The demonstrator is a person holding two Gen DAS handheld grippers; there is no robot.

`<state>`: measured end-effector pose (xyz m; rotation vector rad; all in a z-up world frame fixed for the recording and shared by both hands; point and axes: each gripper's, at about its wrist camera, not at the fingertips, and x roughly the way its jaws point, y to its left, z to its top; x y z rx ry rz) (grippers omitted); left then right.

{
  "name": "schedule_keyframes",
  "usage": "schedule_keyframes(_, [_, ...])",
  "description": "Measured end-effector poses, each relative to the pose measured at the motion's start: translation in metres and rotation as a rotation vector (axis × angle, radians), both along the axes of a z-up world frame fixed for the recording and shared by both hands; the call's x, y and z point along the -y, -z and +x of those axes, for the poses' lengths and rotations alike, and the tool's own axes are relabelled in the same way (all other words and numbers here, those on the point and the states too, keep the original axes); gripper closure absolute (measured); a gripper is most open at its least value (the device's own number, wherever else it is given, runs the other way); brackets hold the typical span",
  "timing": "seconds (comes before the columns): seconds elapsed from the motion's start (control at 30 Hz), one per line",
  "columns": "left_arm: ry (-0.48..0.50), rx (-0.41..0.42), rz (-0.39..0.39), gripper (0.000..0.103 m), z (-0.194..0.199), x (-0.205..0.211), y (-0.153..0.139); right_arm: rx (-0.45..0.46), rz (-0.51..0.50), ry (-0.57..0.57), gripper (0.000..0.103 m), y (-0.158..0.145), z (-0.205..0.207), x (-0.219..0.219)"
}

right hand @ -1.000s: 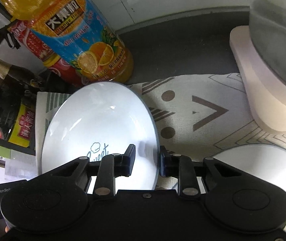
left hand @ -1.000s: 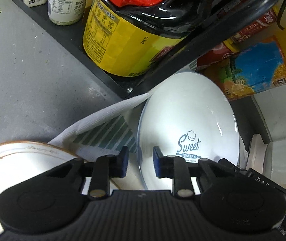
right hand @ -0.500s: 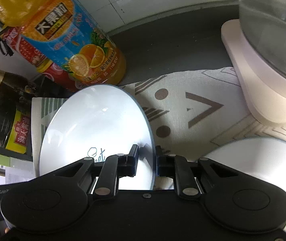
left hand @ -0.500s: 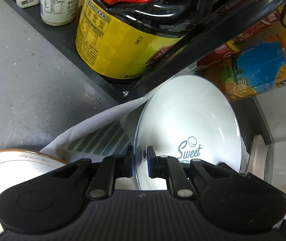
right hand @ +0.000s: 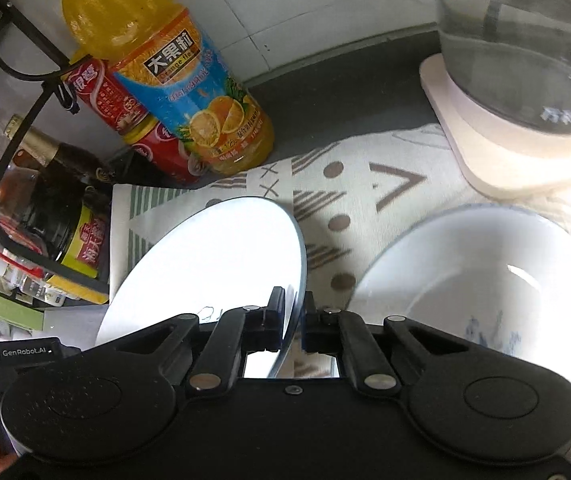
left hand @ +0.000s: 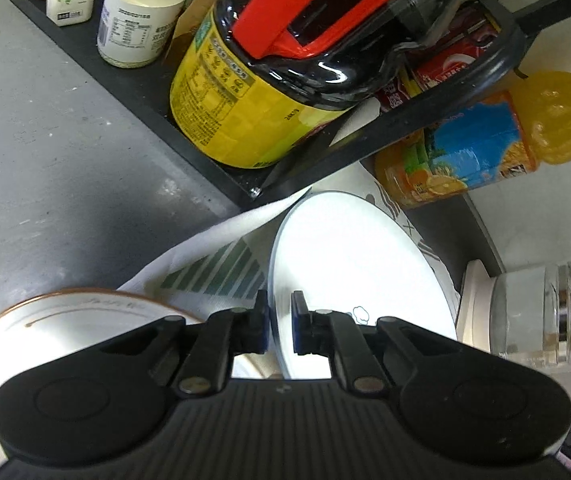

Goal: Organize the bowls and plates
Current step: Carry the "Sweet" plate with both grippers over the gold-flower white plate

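Note:
A white plate (left hand: 349, 264) with a blue rim and a "Sweet Bakery" print is held off the patterned cloth (left hand: 213, 276), tilted. My left gripper (left hand: 279, 328) is shut on its left rim. My right gripper (right hand: 294, 322) is shut on its right rim; the plate (right hand: 213, 264) fills the left of the right wrist view. A white bowl (right hand: 481, 276) with blue marks sits on the cloth (right hand: 365, 184) to the right. A brown-rimmed white plate (left hand: 65, 320) lies at the lower left of the left wrist view.
A black wire rack (left hand: 145, 92) holds a big yellow-labelled bottle (left hand: 253, 100) and jars. An orange juice bottle (right hand: 189, 92) and red cans (right hand: 125, 112) stand behind the plate. A glass kettle (right hand: 525, 52) on a pale base stands at the right.
Both grippers have closed from open onto opposite rims of the plate. The plate has risen off the cloth and tilted, and the views have pulled back.

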<state>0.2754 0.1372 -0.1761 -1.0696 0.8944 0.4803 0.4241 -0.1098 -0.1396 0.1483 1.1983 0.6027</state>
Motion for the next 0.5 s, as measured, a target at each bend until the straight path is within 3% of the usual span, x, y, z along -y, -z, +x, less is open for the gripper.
schedule_keyframes(0.5, [0.067, 0.055, 0.021, 0.095, -0.065, 0.006, -0.033, 0.079, 0.038, 0.011, 0.095, -0.037, -0.061, 0.014])
